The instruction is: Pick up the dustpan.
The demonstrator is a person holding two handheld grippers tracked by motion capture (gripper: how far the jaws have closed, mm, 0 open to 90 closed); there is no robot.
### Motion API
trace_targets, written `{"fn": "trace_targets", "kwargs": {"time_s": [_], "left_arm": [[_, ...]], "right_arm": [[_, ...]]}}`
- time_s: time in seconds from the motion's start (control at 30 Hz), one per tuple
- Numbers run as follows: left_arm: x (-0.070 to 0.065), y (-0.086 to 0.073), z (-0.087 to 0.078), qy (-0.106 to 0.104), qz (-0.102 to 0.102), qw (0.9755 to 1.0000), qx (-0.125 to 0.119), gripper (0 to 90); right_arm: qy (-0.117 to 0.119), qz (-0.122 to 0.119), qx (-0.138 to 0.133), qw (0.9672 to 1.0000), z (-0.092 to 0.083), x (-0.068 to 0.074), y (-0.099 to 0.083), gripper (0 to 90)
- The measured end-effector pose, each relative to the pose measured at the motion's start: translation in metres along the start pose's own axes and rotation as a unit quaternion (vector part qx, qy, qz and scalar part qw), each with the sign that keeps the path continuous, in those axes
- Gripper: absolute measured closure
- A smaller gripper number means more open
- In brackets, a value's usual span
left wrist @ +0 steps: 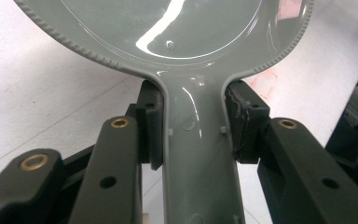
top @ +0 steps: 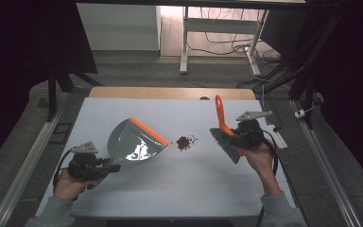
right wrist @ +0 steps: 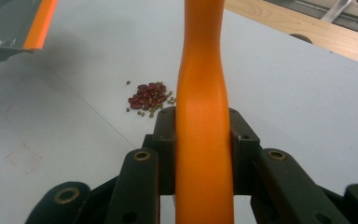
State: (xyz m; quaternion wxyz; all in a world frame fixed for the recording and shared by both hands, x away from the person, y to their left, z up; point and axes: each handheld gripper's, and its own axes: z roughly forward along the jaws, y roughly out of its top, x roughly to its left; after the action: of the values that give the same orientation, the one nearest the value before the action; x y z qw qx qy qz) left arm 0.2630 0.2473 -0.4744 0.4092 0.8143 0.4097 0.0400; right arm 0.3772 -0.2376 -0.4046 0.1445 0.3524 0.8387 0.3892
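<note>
The little heap of beans (top: 184, 142) lies on the pale counter (top: 179, 189), loose, light and hard by the look of them, the sort of thing that would scatter and roll if struck sharply; I judge they want a slow, low sweep, not a pinch. They sit between the two tools, just ahead of the orange lip of the dustpan (top: 134, 142) and a short way to the left of the brush (top: 227, 137). The left tongs (left wrist: 193, 130) are closed tight on the dustpan's grey neck, one pad on each side where the handle narrows below the scoop; the plastic looks stiff, smooth and glossy, so the grip there could slip if the pan is pushed hard against the counter. The right tongs (right wrist: 203, 135) are clamped on the brush's orange handle, about midway along it, the bristle head hanging down towards the counter in the high view. From the right tongs the beans lie ahead and a little to the left, well apart from the bristles; from the left tongs they lie beyond the pan's open mouth, near but not touching it.
</note>
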Motion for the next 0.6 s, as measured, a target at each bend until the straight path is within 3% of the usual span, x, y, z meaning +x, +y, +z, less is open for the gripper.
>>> {"fn": "trace_targets", "kwargs": {"time_s": [0.27,0.6], "left_arm": [[-0.0020,-0.0002,0.0041,-0.022,0.021,0.9993,0.023,61.8],[0.0021,-0.0050,0.0100,-0.030,0.019,0.9985,0.042,61.8]], "right_arm": [[-0.004,-0.005,0.003,1.0000,0.0055,0.0025,-0.0001,70.4],[-0.005,-0.006,0.007,0.9999,0.0092,0.0039,-0.0012,70.4]]}}
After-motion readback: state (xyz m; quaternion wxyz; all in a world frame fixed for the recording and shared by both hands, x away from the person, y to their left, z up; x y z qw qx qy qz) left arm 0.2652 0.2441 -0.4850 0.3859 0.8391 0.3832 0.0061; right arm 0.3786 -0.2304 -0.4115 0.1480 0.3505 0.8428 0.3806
